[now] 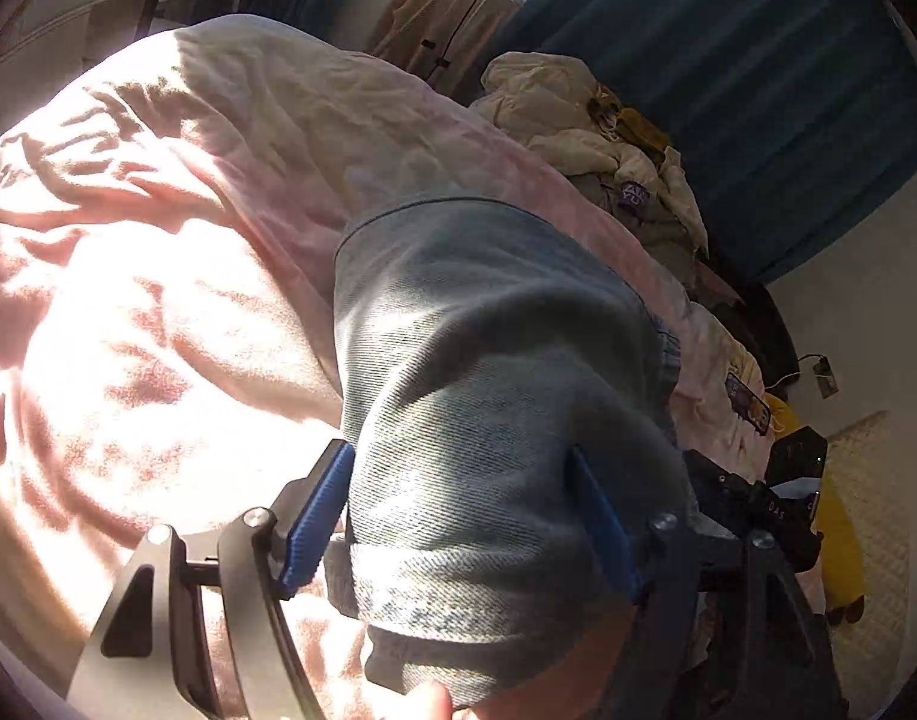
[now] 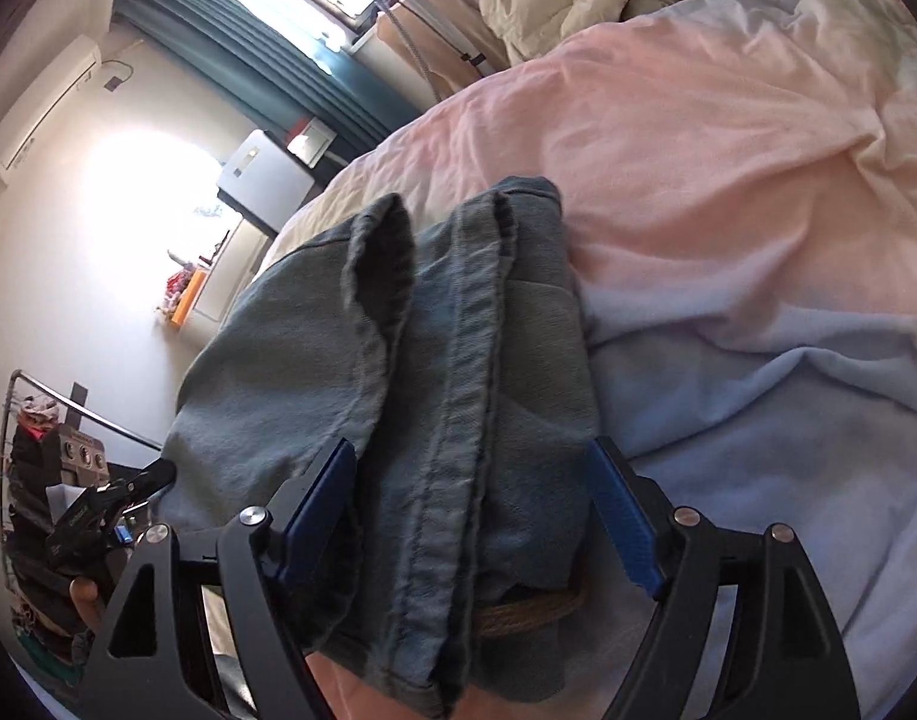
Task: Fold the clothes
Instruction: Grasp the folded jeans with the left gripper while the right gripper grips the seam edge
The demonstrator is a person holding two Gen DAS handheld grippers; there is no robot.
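A pair of grey-blue jeans (image 1: 488, 360) lies folded on the bed and fills the middle of both views. My left gripper (image 1: 458, 504) has its blue pads on either side of a thick fold of the denim and is shut on it. My right gripper (image 2: 470, 504) likewise has its pads on either side of the bunched jeans (image 2: 446, 396), with the leg hems (image 2: 386, 252) pointing away from it. A thumb shows under the cloth in the left wrist view. The other gripper (image 2: 98, 516) shows at the left in the right wrist view.
The bed has a pink and pale blue cover (image 2: 728, 180), sunlit in the left wrist view (image 1: 158, 300). A heap of cream clothes (image 1: 590, 132) lies at the far side. Blue curtains (image 1: 758, 90), a clothes rack (image 2: 38, 450) and a yellow item (image 1: 842, 552) stand around.
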